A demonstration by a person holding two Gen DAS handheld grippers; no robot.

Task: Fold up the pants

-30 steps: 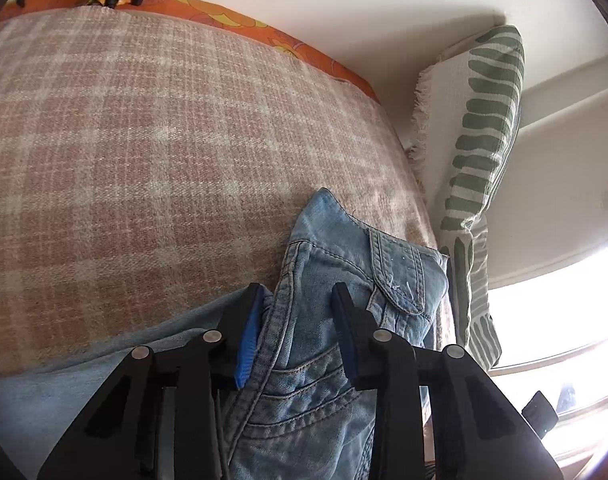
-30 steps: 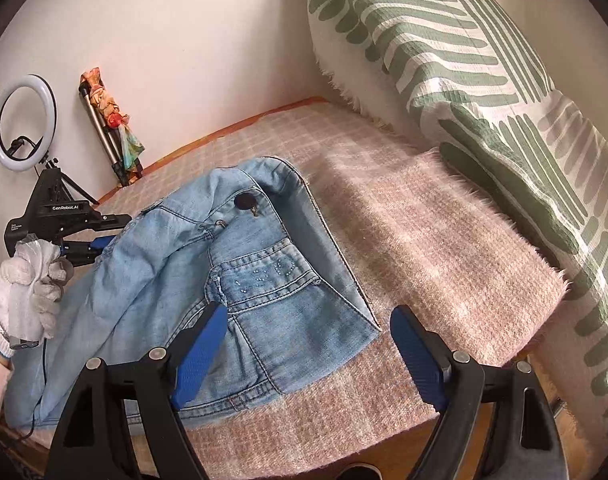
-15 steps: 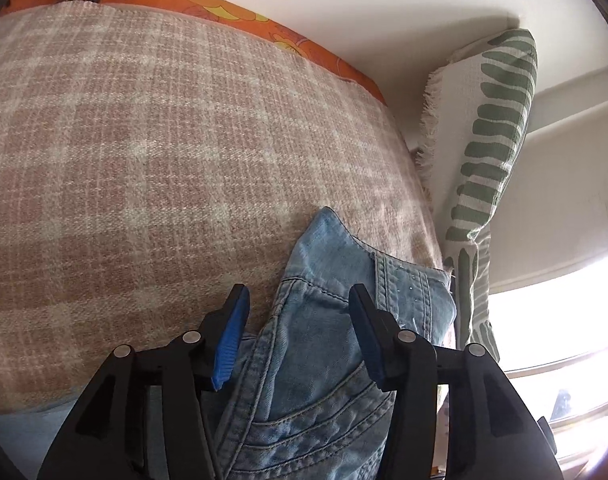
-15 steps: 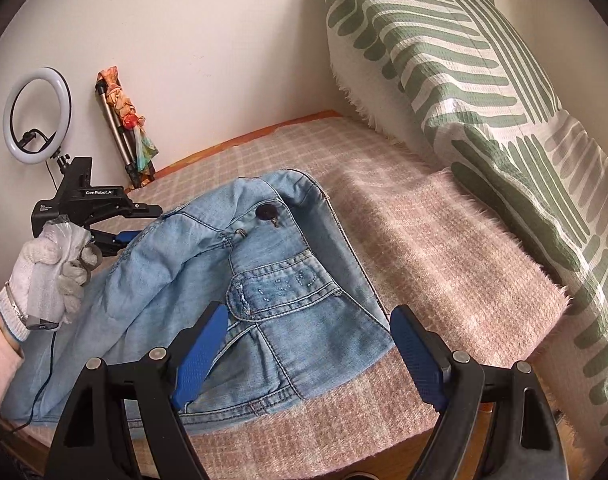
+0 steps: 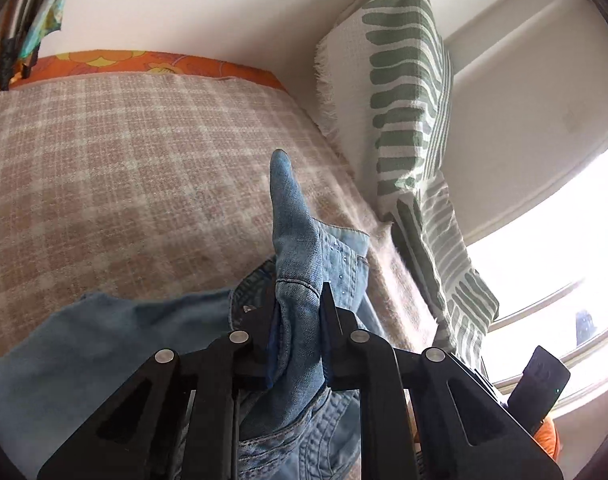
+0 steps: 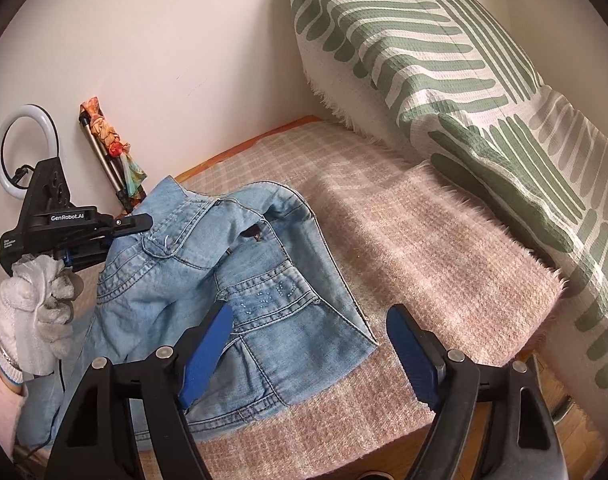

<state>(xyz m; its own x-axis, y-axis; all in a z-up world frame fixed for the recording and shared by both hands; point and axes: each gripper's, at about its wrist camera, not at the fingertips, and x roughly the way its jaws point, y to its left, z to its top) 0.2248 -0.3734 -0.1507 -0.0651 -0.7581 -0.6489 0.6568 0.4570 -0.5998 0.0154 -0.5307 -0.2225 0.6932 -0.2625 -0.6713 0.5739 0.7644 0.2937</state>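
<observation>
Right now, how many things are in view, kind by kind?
Denim pants: 1
Green-striped pillows: 2
Plaid blanket: 1
Ring light: 1
Tripod wrapped in a colourful scarf: 1
Grippers, left gripper and right gripper: 2
Total: 8

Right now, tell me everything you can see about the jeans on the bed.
The jeans are light blue washed denim with a dark waist button, stitched seams and a pocket studded with small beads. They lie crumpled on the pink plaid blanket. The left gripper is shut on a raised fold of the waistband; the right gripper hovers open above them.
</observation>
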